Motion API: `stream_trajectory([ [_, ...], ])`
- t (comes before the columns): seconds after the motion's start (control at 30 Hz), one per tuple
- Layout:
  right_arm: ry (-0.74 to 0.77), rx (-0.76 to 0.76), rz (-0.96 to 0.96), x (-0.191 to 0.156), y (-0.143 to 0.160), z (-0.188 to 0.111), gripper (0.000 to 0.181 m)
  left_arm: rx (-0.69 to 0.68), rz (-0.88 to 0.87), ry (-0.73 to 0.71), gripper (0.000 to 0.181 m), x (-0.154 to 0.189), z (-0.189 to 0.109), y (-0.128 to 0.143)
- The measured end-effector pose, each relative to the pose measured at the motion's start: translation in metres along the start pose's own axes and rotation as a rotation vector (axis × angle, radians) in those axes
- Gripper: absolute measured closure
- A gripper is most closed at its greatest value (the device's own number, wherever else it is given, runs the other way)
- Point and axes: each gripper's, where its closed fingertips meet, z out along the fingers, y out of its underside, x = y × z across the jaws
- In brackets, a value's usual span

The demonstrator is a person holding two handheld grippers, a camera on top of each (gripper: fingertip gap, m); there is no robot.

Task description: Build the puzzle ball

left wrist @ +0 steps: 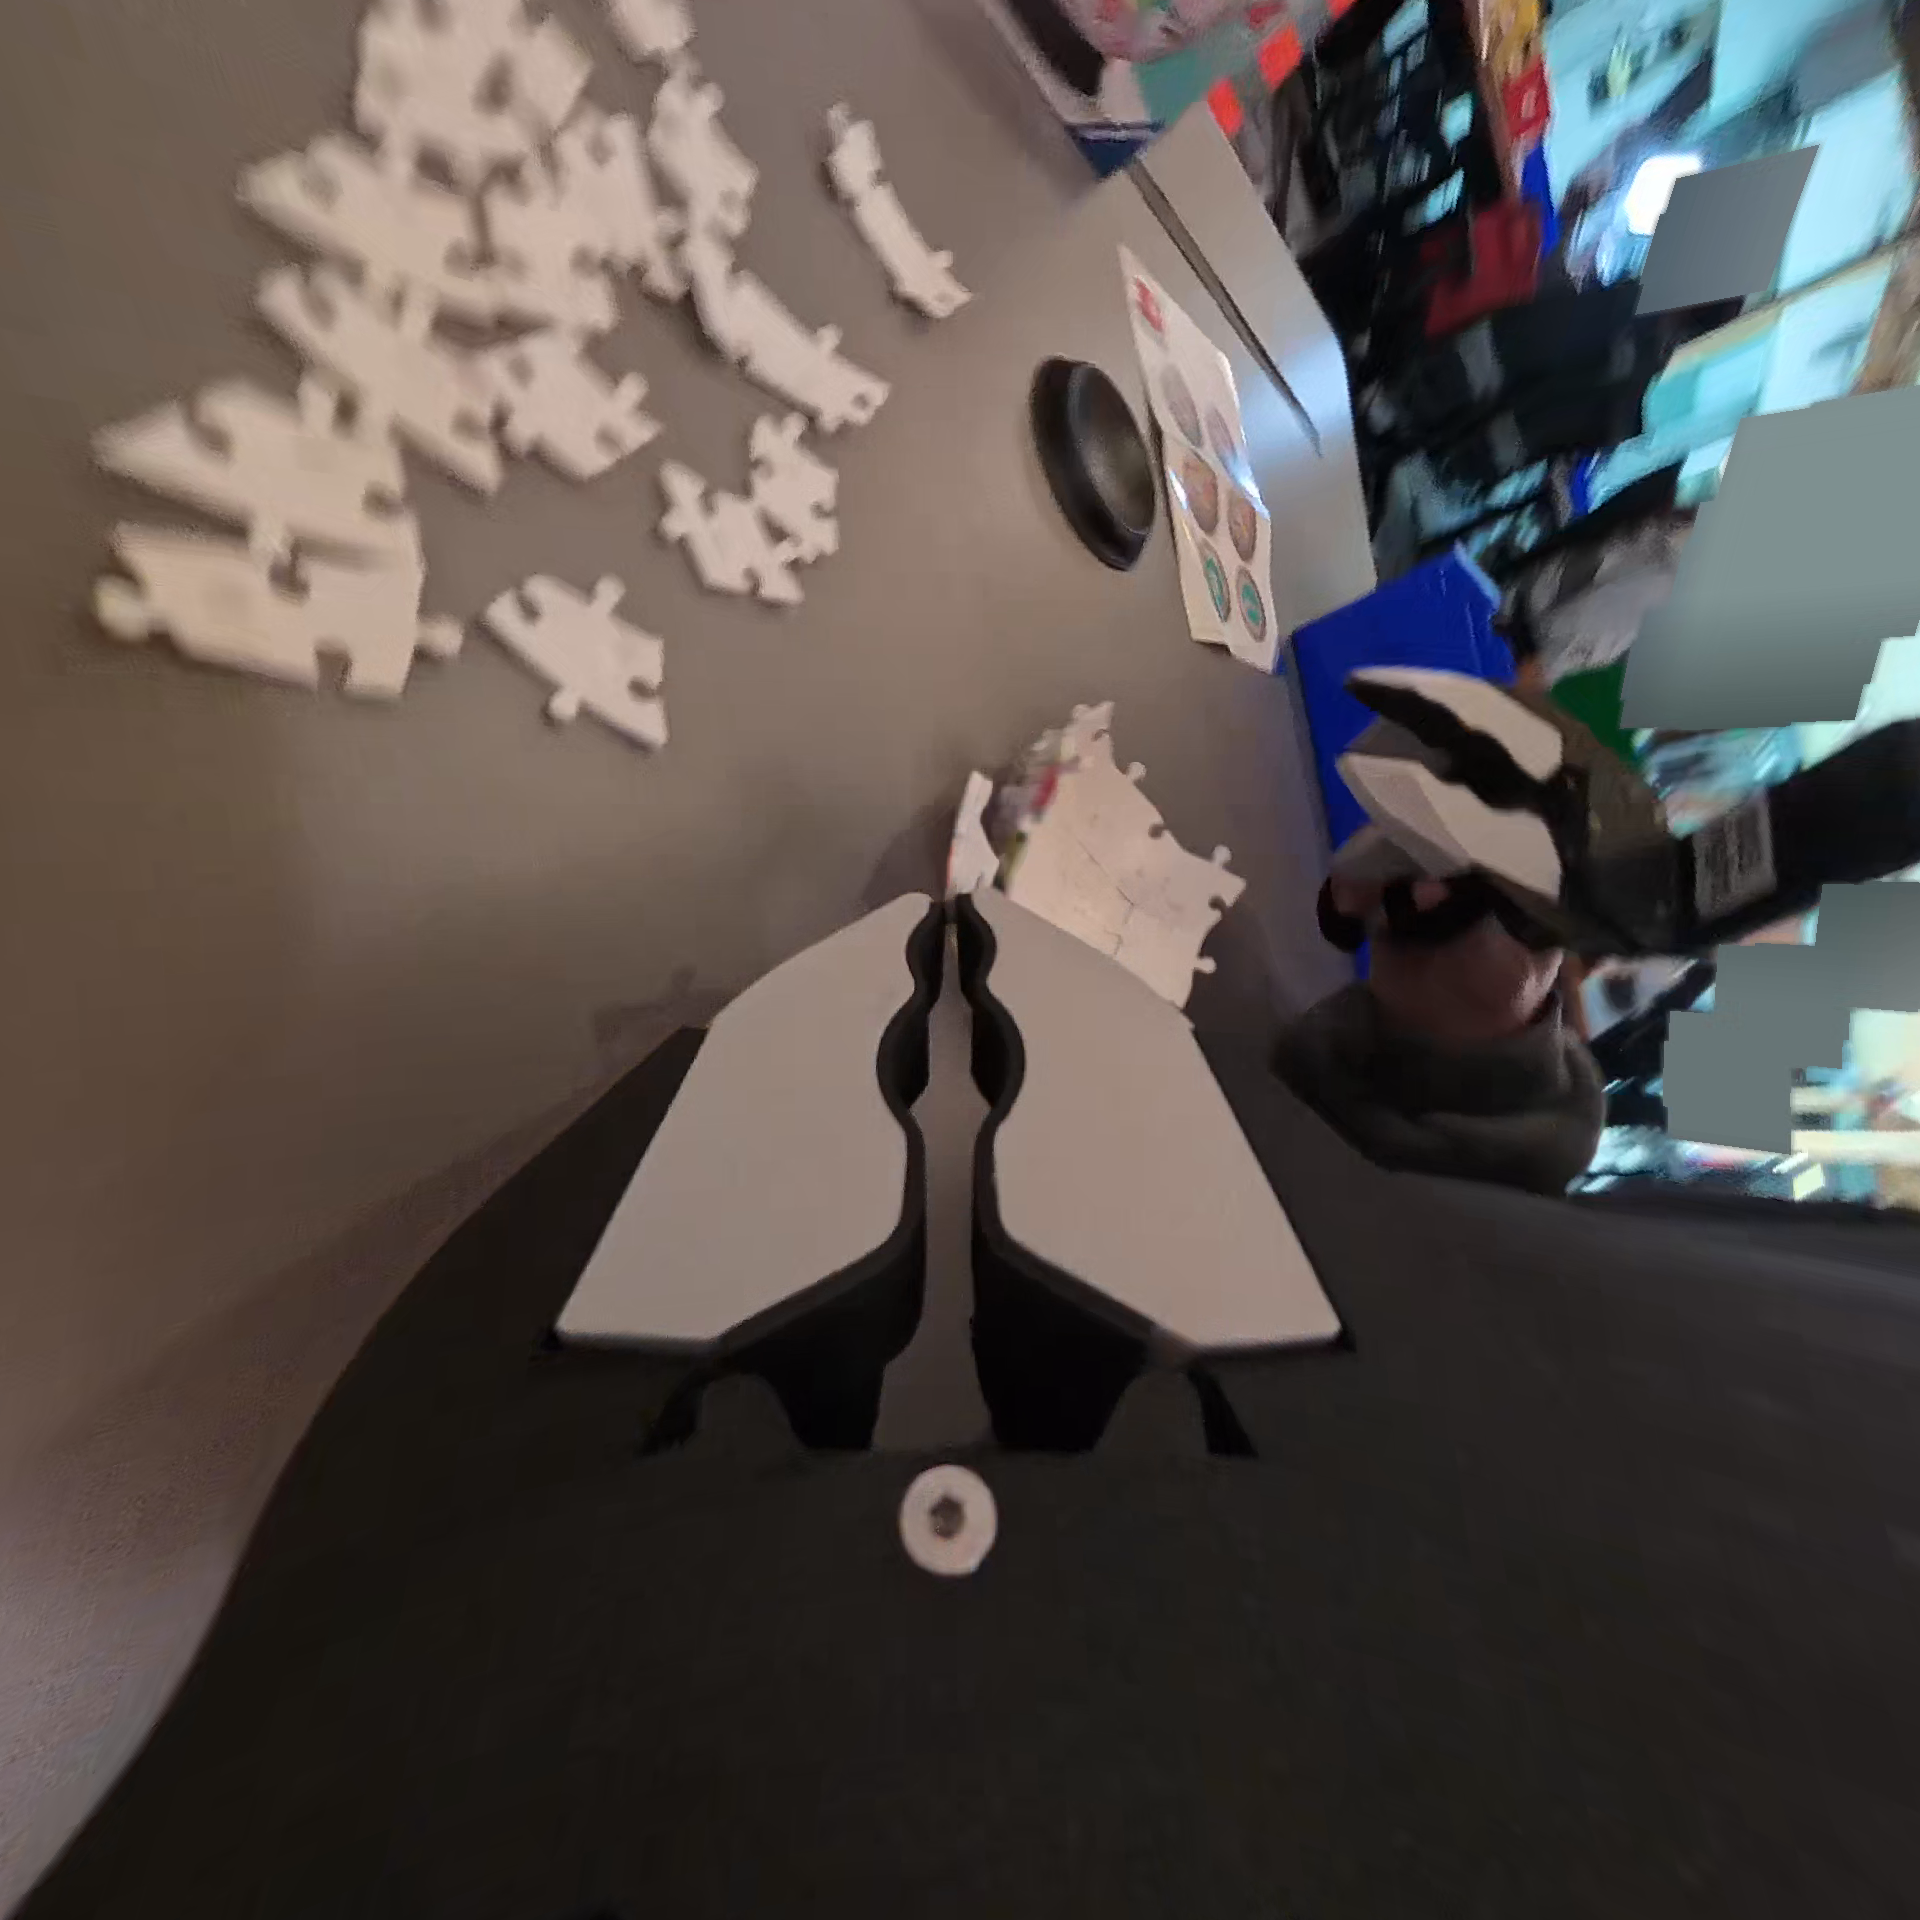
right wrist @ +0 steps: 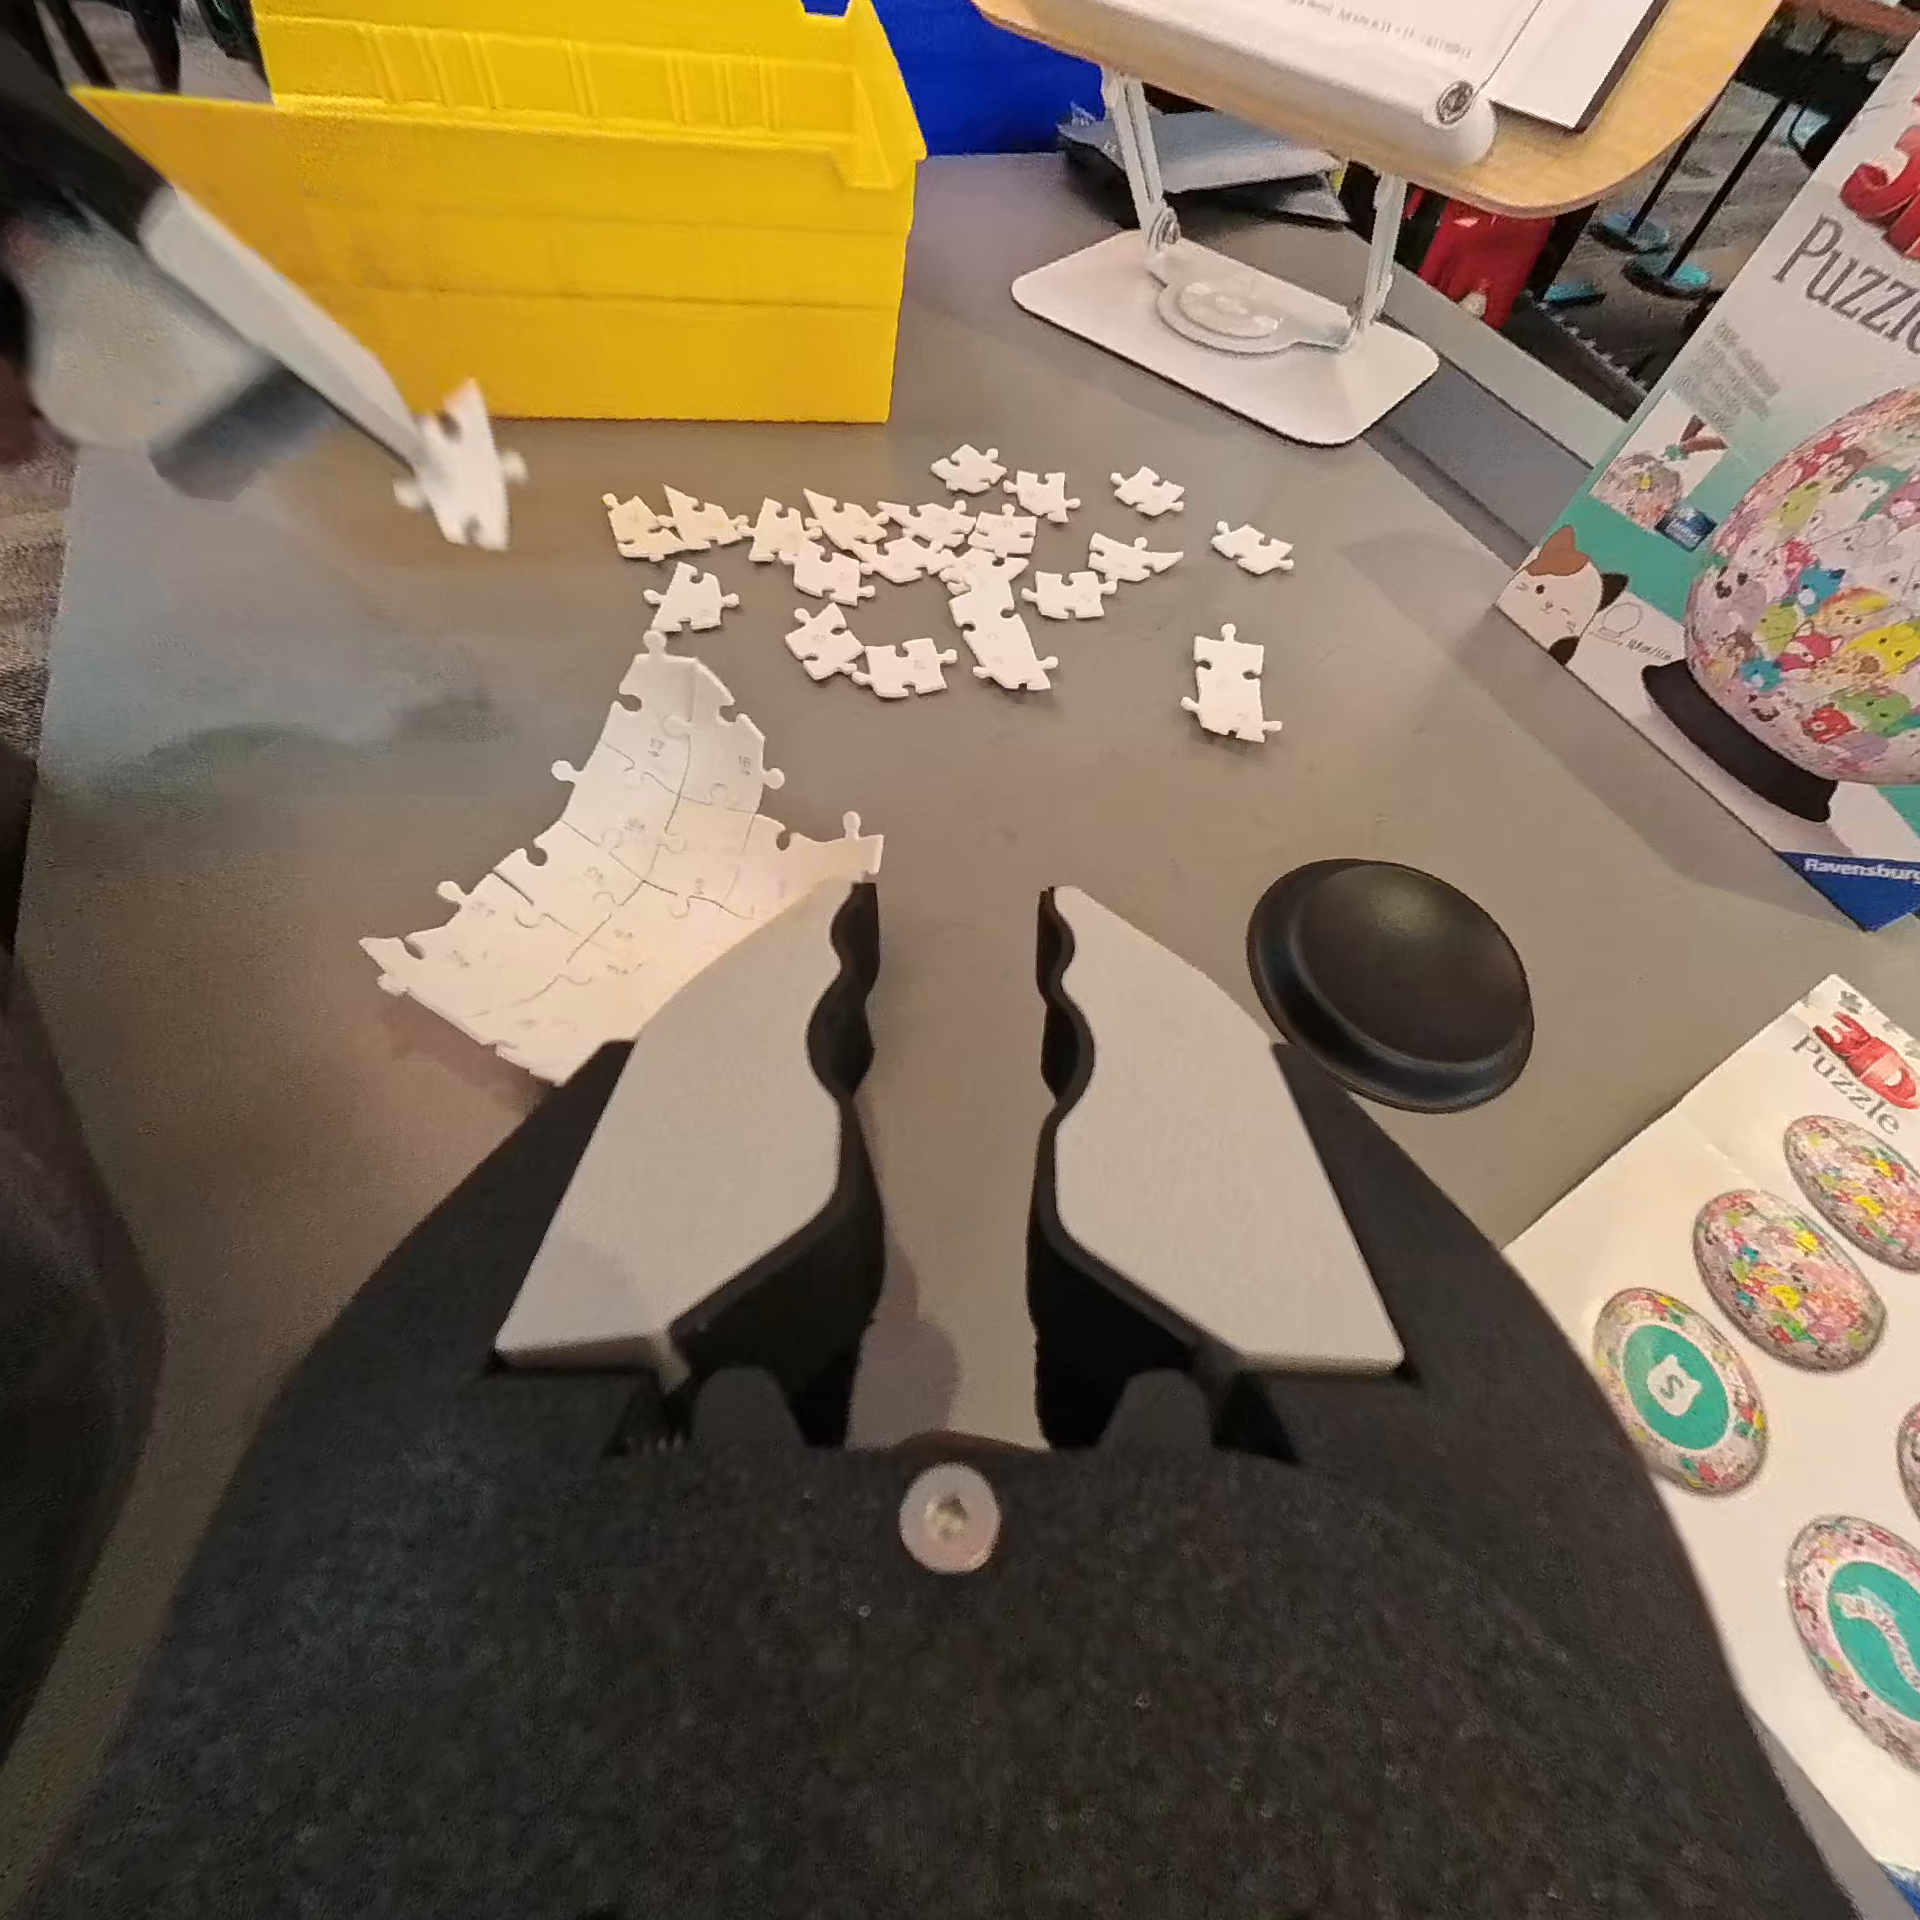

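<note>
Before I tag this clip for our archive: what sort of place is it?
Probably a shared workroom or lab: a grey table with a yellow storage bin, a tablet stand, and cluttered shelves behind.

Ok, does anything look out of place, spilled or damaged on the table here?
Nothing stands out. The loose pieces lie scattered white side up on the table, the curved joined section looks intact, and the left gripper holds one piece by its edge. The right gripper is open and empty.

Yellow bin (right wrist: 623,208) at table's (right wrist: 312,644) far edge — white stand (right wrist: 1226,322) to its right, w/ wooden board (right wrist: 1507,156) on top.
</note>
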Motion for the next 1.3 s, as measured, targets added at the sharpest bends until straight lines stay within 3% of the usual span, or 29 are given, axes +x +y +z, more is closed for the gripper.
stream_trajectory([
  [0.17, -0.022, 0.012, -0.036, -0.010, 0.003, -0.002, 0.153, 0.177, -0.282, -0.057, 0.180, -0.047, 0.004, 0.008],
  [0.27, -0.055, 0.021, -0.050, -0.019, 0.003, -0.002, 0.153, 0.279, -0.308, -0.187, 0.180, -0.068, -0.013, 0.004],
  [0.4, -0.090, 0.008, -0.087, -0.027, 0.006, -0.001, 0.153, 0.302, -0.358, -0.292, 0.180, -0.084, -0.026, 0.013],
  [0.77, -0.105, 0.031, -0.098, -0.029, 0.000, -0.007, 0.153, 0.260, -0.314, -0.433, 0.177, -0.098, -0.040, 0.035],
  [0.97, -0.090, 0.038, -0.109, -0.030, -0.003, -0.008, 0.153, 0.209, -0.249, -0.444, 0.166, -0.089, -0.038, 0.040],
  [1.3, -0.076, 0.047, -0.094, -0.031, -0.001, -0.012, 0.153, 0.132, -0.070, -0.464, 0.162, -0.071, -0.044, 0.051],
])
